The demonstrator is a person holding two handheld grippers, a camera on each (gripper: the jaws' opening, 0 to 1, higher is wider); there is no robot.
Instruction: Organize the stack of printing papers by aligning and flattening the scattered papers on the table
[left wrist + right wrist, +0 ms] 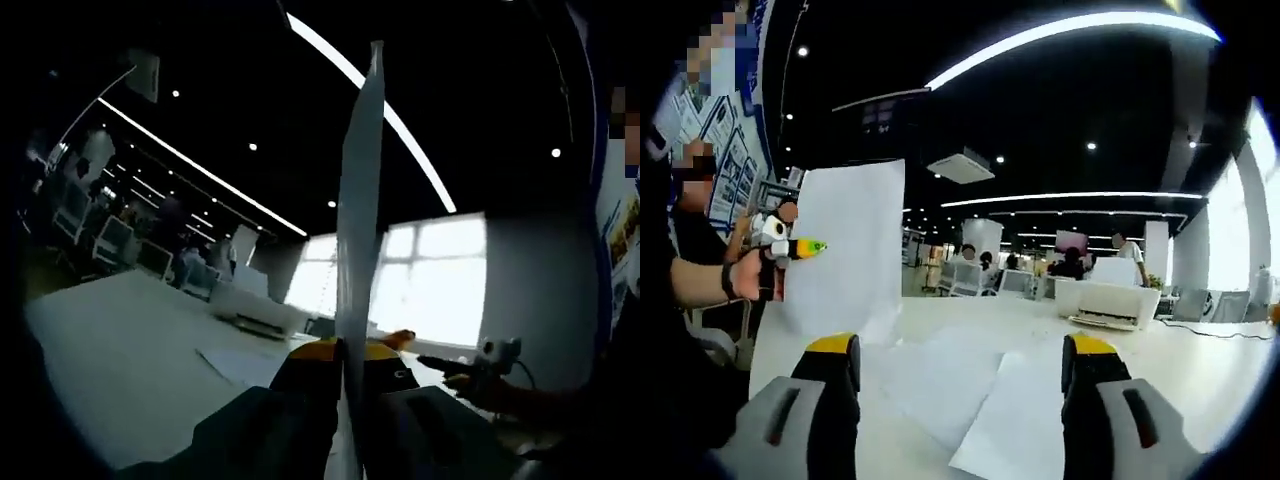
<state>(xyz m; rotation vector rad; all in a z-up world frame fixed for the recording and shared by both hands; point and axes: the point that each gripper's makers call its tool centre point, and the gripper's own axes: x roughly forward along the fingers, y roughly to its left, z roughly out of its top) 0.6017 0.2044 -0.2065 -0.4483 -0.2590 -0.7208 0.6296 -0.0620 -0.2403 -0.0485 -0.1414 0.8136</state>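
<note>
Left gripper [345, 365] clamps one upright sheet [845, 250]; right gripper [960, 365] gapes above perhaps two loose papers [940, 375] at 6 o'clock.

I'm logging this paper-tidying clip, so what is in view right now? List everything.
held sheet: one, white, upright, clamped in the left gripper, edge-on in the left gripper view
loose sheets: at least two, white, flat on the table
table: one, white
printer: one, white, far side of the table
seated people: several, background
left gripper: yellow-tipped, shut on the sheet
right gripper: yellow-tipped, open, empty
</note>
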